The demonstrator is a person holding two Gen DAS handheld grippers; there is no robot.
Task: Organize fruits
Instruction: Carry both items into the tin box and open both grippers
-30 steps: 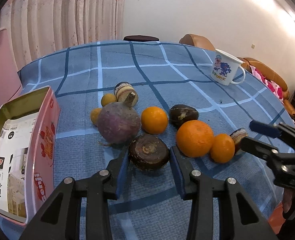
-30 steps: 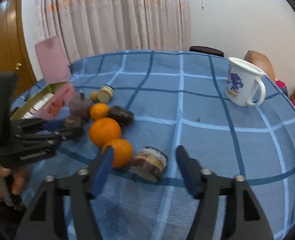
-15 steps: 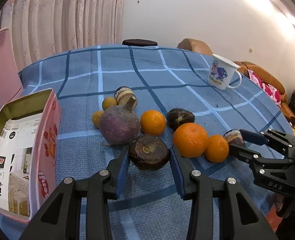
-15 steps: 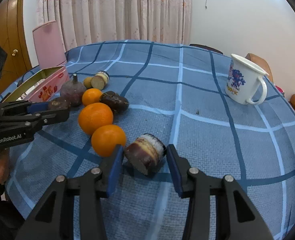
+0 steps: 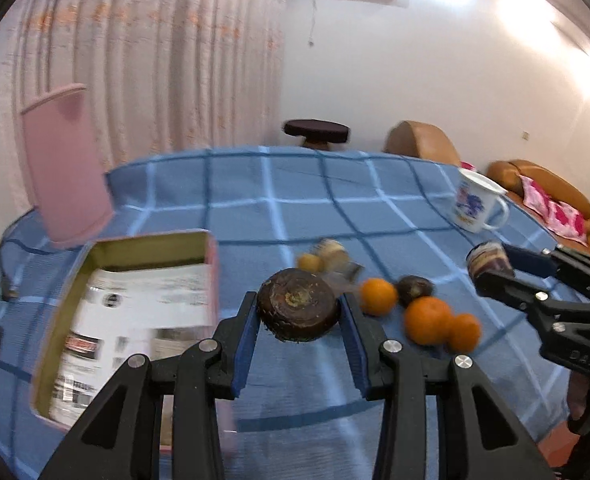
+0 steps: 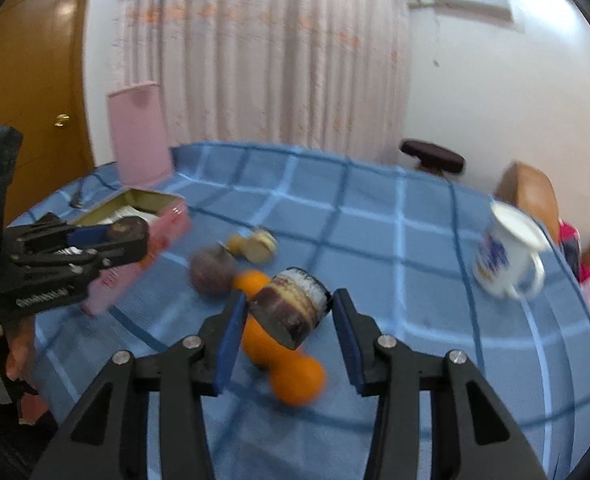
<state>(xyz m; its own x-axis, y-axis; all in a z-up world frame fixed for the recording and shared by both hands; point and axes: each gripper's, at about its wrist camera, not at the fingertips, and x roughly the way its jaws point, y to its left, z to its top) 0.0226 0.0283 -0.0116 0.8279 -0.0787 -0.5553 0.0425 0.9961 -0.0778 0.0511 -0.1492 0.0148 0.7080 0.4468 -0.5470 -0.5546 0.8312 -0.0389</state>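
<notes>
We hold one piece of produce in each gripper, both lifted off the blue checked tablecloth (image 5: 295,200).

Our left gripper (image 5: 299,320) is clamped on a dark brown round root (image 5: 297,310), held just right of the open pink tin (image 5: 143,280). Our right gripper (image 6: 287,314) pinches a brown cut stub with a pale end (image 6: 291,306), raised further right of the tin. On the cloth right of the tin lie three oranges (image 5: 427,320), a dark fruit (image 5: 415,288), a purple turnip (image 6: 213,274) and small yellowish pieces (image 5: 323,258). Far right of the tin stands a white printed mug (image 5: 477,204).
</notes>
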